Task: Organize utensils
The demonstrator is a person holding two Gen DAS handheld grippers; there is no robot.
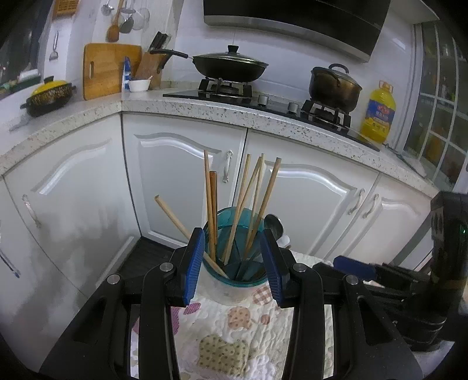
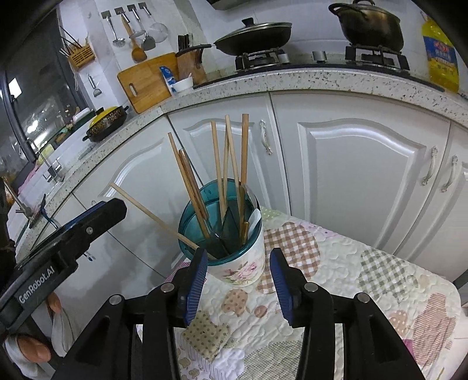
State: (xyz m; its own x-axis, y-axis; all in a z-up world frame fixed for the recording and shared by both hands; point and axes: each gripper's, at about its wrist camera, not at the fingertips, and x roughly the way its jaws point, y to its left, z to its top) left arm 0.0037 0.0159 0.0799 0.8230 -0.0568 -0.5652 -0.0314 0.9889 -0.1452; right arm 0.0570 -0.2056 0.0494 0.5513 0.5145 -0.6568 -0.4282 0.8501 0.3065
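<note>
Ahead of me runs a speckled stone counter [image 1: 204, 108] that bends round a corner, with white panelled cabinet doors [image 1: 175, 175] beneath it. On the gas hob [image 1: 228, 90] sits a lidded black wok [image 1: 229, 67], and a dark lidded pot [image 1: 335, 87] stands on the other burner, with a yellow oil bottle [image 1: 378, 114] just beside it. A black range hood [image 1: 295, 23] hangs above against white tiled wall. In the corner a wooden cutting board [image 1: 108, 70] leans on the wall, near a knife block [image 1: 152, 67] and a small white bowl [image 1: 139, 85]. Ladles and a wooden spoon [image 2: 135, 41] hang from hooks. I see a yellow-lidded casserole [image 2: 106, 124] farther along, a sink tap [image 2: 49, 166], and a dark window [image 2: 35, 87]. A patchwork quilted cloth [image 2: 365, 277] covers the table below me.
</note>
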